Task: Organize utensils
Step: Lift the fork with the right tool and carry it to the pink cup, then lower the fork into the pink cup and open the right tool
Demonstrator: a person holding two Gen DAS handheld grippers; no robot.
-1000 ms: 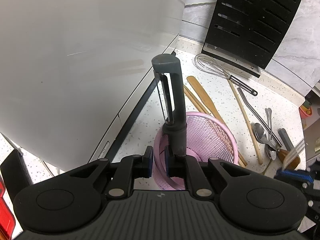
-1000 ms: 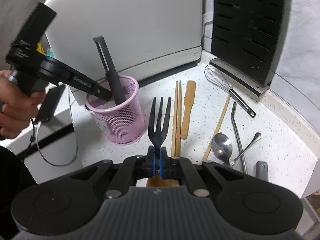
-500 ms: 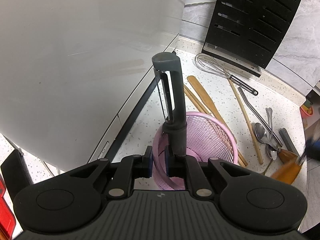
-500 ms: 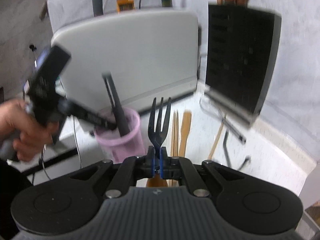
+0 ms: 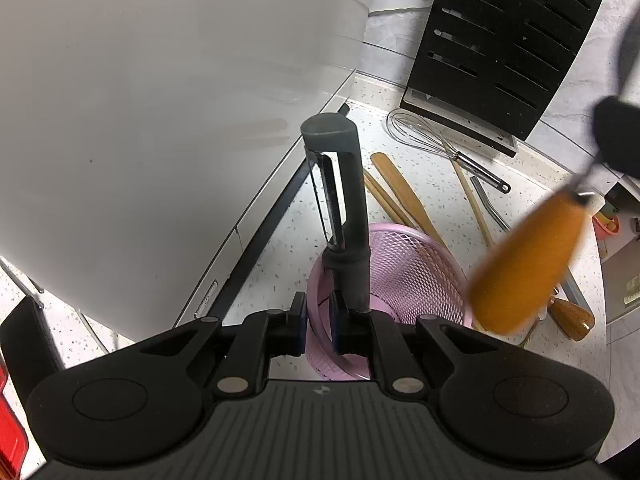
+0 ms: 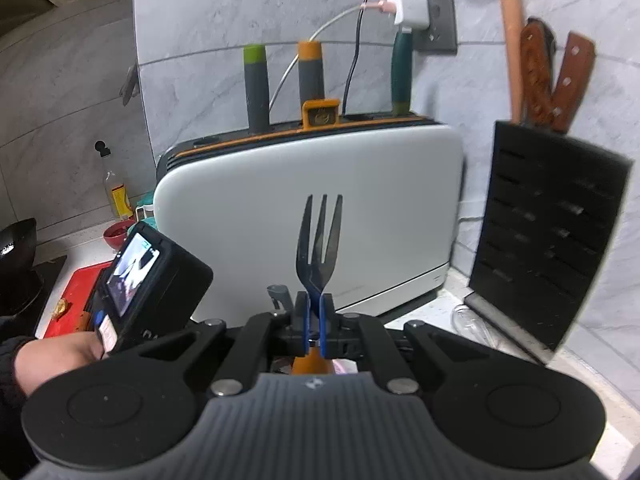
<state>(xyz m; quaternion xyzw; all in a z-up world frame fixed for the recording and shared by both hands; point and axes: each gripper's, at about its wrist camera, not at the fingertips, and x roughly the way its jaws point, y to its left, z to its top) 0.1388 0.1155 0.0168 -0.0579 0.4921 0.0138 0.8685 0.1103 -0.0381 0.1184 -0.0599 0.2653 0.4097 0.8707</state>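
Only our left view shows our left gripper (image 5: pixel 319 328) pinching the pink mesh cup (image 5: pixel 416 268) rim; our right gripper (image 6: pixel 315 322), pinching the fork (image 6: pixel 319 240), has risen.

No text legible — labels, screen blurred

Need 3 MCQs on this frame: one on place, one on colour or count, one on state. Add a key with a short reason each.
1. Where does the peeler stand?
A. in the pink mesh cup
B. in the black knife block
C. flat on the counter

2. How many tines has the fork?
A. two
B. three
C. four

3. What is the right tool doing?
A. open and empty
B. shut on the whisk
C. shut on the fork

Key: 1 A, its handle drops inside the cup's rim. 2 B, three dark tines show against the white appliance. 3 C, the blue pads pinch the fork's neck above its orange handle.
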